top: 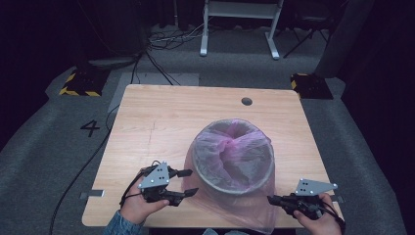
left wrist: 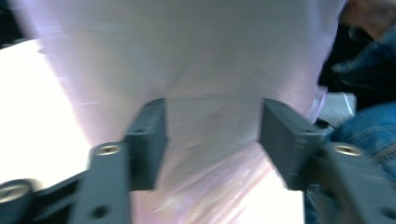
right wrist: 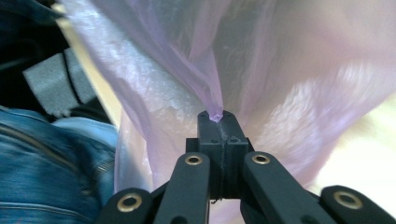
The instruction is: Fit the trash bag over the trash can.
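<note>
A round grey bin [top: 197,164] stands on the wooden table [top: 161,117], near its front edge. A thin pink plastic bag [top: 235,144] is draped over and into it, with loose film hanging down the near side. My left gripper [top: 192,181] sits just left of the bin with its jaws apart. In the left gripper view the left gripper [left wrist: 212,140] faces the blurred bag [left wrist: 196,56] with nothing pinched. My right gripper [top: 270,199] is at the bin's front right. There the right gripper [right wrist: 217,116] is shut on a gathered fold of the bag [right wrist: 289,70].
A cable hole [top: 247,101] sits in the table's far right part. Behind the table stand a white desk frame [top: 240,24], floor cables and yellow-black striped bases [top: 80,83]. A person's jeans [right wrist: 42,154] lie close to the table's front edge.
</note>
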`<state>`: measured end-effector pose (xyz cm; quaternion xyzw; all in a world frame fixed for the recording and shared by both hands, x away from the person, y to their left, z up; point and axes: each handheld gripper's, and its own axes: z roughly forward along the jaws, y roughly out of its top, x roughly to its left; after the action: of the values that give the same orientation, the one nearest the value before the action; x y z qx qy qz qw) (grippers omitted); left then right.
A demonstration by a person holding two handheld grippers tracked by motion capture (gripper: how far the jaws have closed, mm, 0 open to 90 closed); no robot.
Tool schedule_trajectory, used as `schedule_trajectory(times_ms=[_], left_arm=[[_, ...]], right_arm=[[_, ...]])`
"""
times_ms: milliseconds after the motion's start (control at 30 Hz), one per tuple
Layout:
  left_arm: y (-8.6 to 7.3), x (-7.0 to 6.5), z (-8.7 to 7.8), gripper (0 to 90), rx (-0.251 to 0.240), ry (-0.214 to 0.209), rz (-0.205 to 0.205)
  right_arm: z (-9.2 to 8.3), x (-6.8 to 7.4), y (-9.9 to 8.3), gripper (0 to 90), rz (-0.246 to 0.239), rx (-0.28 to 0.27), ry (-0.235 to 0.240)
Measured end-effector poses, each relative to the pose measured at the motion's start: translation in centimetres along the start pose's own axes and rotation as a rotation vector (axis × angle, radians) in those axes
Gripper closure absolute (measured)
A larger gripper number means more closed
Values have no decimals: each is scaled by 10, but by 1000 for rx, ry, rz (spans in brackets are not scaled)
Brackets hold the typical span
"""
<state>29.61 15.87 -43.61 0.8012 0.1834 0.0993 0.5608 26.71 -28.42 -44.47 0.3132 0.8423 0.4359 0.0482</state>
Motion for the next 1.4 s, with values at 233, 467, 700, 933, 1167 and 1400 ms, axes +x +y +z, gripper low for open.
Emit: schedule_trajectory(times_ms=[233, 467, 700, 933, 1167, 1400], left_arm=[[-6, 16, 10, 213, 21, 118, -1], [-8, 19, 25, 746, 55, -30, 20], [-27, 21, 38, 900, 201, -8, 8], [-32, 17, 26, 679, 149, 33, -23], [-9, 18, 29, 316, 60, 21, 20], [-11, 20, 34, 900, 108, -57, 13]], right_arm=[[19, -17, -15, 900, 48, 54, 4], [23, -30, -23, 900, 92, 63, -10], [23, -31, -28, 900, 84, 61, -48], [14, -27, -47, 824, 128, 101, -57], [1, -9, -15, 276, -13, -69, 5], [12, -7, 13, 900, -99, -31, 33]])
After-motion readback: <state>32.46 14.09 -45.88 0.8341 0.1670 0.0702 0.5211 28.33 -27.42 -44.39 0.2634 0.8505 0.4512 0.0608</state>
